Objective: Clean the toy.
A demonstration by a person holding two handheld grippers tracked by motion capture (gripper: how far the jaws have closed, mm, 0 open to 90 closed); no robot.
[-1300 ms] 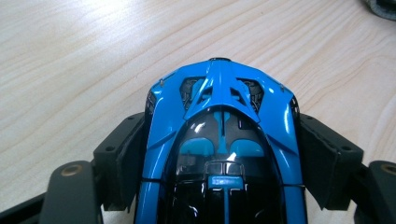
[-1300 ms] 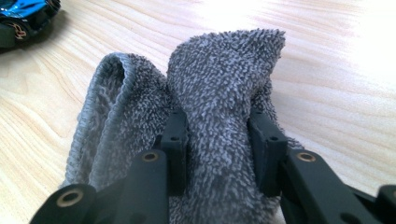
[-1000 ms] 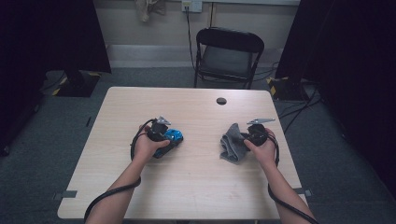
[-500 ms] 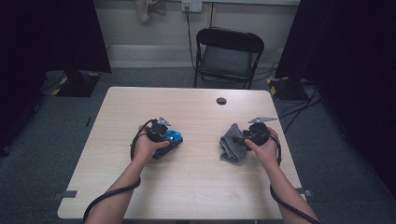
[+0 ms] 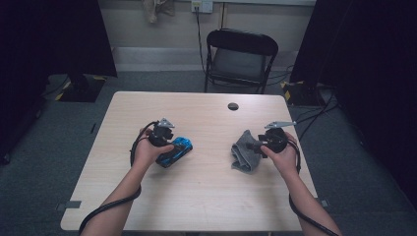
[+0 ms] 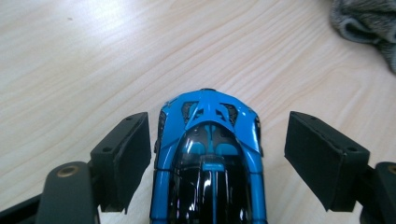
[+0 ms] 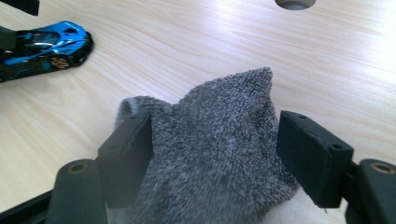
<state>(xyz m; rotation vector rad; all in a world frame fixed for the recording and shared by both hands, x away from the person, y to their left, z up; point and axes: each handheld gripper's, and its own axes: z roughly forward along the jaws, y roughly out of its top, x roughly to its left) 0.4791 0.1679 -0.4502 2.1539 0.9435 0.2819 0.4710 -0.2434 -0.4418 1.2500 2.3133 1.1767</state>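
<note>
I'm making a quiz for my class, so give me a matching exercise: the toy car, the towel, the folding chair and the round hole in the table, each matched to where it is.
Column one:
1. blue toy car
2. grey towel
3. black folding chair
4. round hole

Column two:
A. on the floor beyond the table's far edge
B. between the left gripper's open fingers
C. in the tabletop near its far edge
D. between the right gripper's fingers

Pairs: 1-B, 2-D, 3-A, 4-C

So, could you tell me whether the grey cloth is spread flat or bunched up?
Bunched up: the grey cloth rises in folds to a peak on the table.
</note>
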